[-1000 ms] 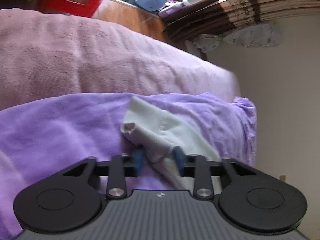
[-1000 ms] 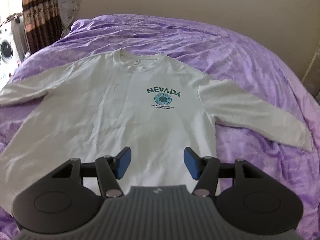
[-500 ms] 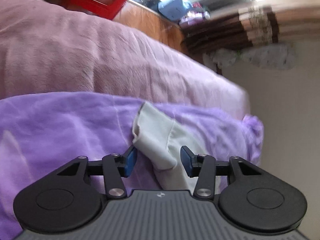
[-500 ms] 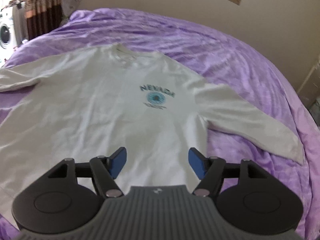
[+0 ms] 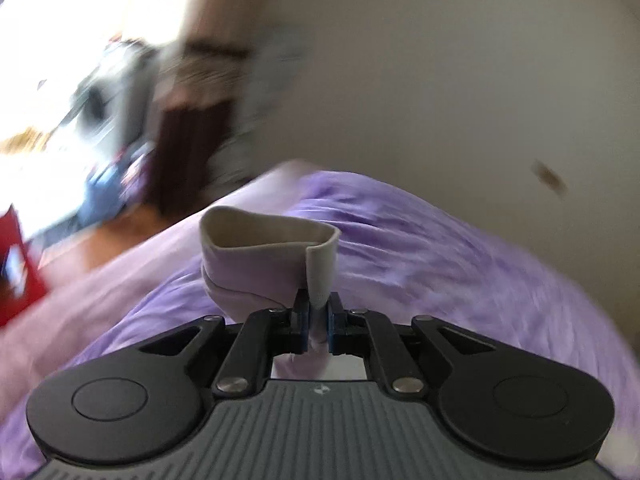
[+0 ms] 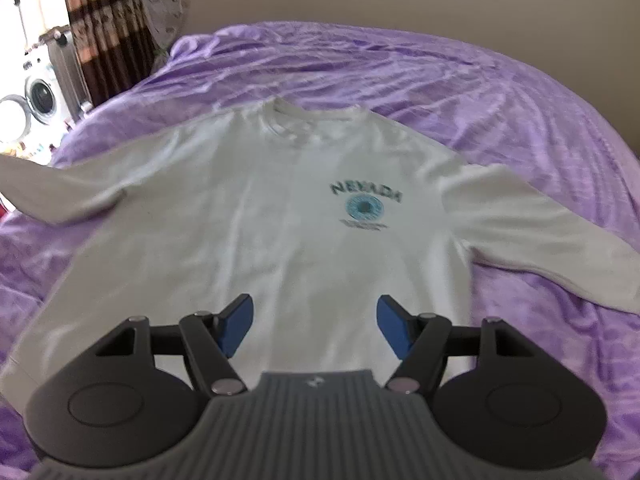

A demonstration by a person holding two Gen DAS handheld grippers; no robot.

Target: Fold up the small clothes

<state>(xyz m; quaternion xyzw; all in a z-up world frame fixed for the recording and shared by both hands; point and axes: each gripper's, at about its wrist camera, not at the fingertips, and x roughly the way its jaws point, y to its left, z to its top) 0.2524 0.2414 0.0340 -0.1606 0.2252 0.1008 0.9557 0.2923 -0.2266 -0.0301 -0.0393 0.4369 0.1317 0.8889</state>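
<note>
Lying flat on the purple bedspread (image 6: 460, 92), the white sweatshirt (image 6: 260, 232) faces up, collar toward twelve o'clock, its teal print at about two o'clock from the chest's middle. The right gripper (image 6: 316, 326) hangs above the hem, jaws wide with nothing between them. The left gripper (image 5: 318, 320), jaws closing, pinches the sleeve cuff (image 5: 268, 252), raised off the bedspread.

A soft, matt off-white cloth is being shown by the sweatshirt (image 6: 256, 216), a plush, faintly sheeny purple fabric by the bed cover (image 6: 460, 92), and matt black plastic with smooth blue pads by the gripper fingers (image 6: 236, 324).
</note>
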